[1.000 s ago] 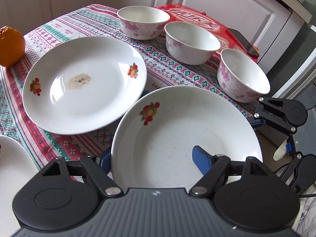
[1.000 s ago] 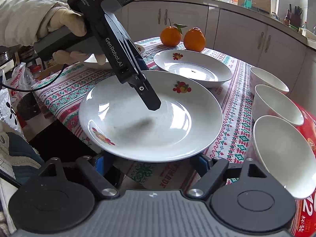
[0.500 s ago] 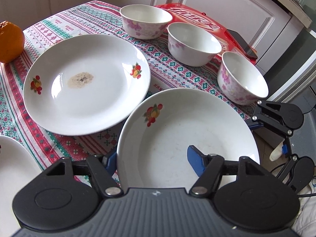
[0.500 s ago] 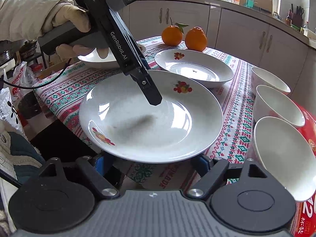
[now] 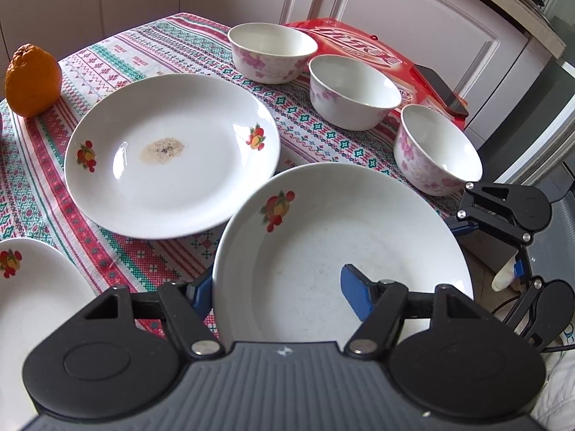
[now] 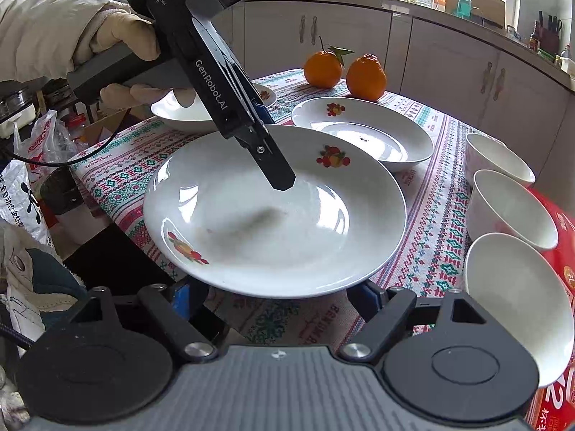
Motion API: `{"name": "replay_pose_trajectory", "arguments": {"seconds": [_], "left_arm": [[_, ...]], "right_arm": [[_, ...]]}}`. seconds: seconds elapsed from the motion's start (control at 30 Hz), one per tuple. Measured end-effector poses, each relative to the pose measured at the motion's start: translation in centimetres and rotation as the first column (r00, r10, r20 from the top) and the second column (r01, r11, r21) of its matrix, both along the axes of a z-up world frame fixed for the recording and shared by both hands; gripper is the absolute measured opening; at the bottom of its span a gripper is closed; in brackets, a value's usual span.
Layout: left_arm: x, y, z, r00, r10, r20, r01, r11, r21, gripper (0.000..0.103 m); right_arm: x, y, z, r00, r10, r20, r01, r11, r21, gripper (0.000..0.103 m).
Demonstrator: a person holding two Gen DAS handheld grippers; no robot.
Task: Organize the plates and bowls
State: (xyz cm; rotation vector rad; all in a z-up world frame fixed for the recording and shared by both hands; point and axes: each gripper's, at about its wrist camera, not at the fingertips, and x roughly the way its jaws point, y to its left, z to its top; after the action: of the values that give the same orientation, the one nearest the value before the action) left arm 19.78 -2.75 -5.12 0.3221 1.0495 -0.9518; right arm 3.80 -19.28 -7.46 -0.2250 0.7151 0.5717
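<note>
Centrally, near plate point(image 6: 273, 215), white with fruit decals, sits at table's near edge, overhanging it. Left gripper point(image 5: 276, 287) clamped on its rim: one blue pad point(image 5: 354, 292) inside the dish, the other under it. Right gripper point(image 6: 276, 294) jaws apart, straddling the opposite rim, no visible pressing. Second plate point(image 5: 172, 168) beyond, stained at centre. Third plate point(image 5: 28, 287) at left. Three floral bowls point(image 5: 354, 91) in a row along the right side. Oranges point(image 6: 345, 72) at far end. Patterned tablecloth point(image 5: 151, 262).

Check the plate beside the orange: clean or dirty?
Dirty. The plate carries a brownish speckled stain at its centre, left wrist view; nothing else lies on it.
</note>
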Motion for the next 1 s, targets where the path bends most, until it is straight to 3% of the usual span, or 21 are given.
{"name": "replay_pose_trajectory", "arguments": {"seconds": [0.47, 1.0], "left_arm": [[0.8, 4.7, 2.2, 0.993, 0.114, 0.042, -0.112, 0.993, -0.039, 0.070], [3.7, 12.1, 3.2, 0.965, 0.257, 0.061, -0.254, 0.966, -0.050, 0.070]], "right_arm": [[3.0, 2.9, 2.3, 0.994, 0.104, 0.023, -0.104, 0.994, -0.019, 0.087], [8.9, 8.7, 3.6, 0.970, 0.243, 0.030, -0.242, 0.970, -0.034, 0.087]]}}
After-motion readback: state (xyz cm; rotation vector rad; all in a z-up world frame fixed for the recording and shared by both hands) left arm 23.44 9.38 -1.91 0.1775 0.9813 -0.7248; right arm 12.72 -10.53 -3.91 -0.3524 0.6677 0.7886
